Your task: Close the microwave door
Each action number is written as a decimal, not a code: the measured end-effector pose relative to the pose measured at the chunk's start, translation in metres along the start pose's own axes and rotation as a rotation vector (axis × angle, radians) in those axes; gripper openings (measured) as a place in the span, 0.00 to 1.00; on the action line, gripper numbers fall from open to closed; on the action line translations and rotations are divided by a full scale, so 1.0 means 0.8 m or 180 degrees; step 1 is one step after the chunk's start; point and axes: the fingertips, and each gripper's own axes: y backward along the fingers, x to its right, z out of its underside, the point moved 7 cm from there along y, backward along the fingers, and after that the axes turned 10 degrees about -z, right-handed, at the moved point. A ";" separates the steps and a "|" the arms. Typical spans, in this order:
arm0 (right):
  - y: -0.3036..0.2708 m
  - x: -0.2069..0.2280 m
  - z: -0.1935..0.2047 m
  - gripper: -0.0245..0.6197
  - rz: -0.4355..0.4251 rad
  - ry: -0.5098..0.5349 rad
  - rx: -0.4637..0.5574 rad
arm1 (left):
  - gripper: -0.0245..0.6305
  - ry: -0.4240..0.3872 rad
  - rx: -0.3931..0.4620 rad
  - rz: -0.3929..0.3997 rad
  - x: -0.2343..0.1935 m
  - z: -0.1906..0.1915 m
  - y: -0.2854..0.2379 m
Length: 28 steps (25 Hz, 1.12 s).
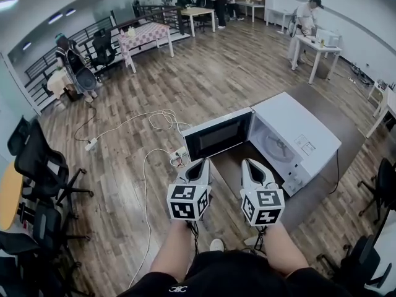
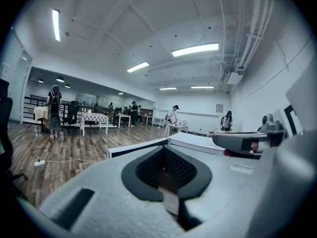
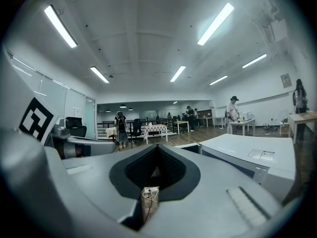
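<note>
nothing done yet tbh. microwave (image 1: 297, 138) sits on the dark table (image 1: 322, 187) w/ its door (image 1: 216, 135) swung wide open to the left, cavity showing. left gripper (image 1: 199, 164) and right gripper (image 1: 249, 164) both have jaws pressed together, nothing in them, near the door but not touching afaict. the whole push-shut is left to do imo.

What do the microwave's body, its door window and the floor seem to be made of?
Microwave body: likely painted sheet metal, smooth white; flat panels, crisp edges.
Door window: probably glass or plastic, dark, slightly glossy.
Floor: wood or wood-look laminate; brown planks with a light sheen.
</note>
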 end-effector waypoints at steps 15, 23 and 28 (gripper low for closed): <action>-0.041 0.058 0.011 0.05 0.0173 -0.0085 -0.0167 | 0.05 -0.0199 -0.0235 -0.0076 -0.056 0.020 -0.080; -0.047 0.072 0.025 0.05 0.0213 -0.0180 -0.0245 | 0.05 -0.0447 -0.0412 -0.0146 -0.104 0.042 -0.105; -0.051 0.074 0.036 0.05 0.0272 -0.0183 -0.0293 | 0.13 -0.0647 -0.0486 -0.0067 -0.157 0.059 -0.125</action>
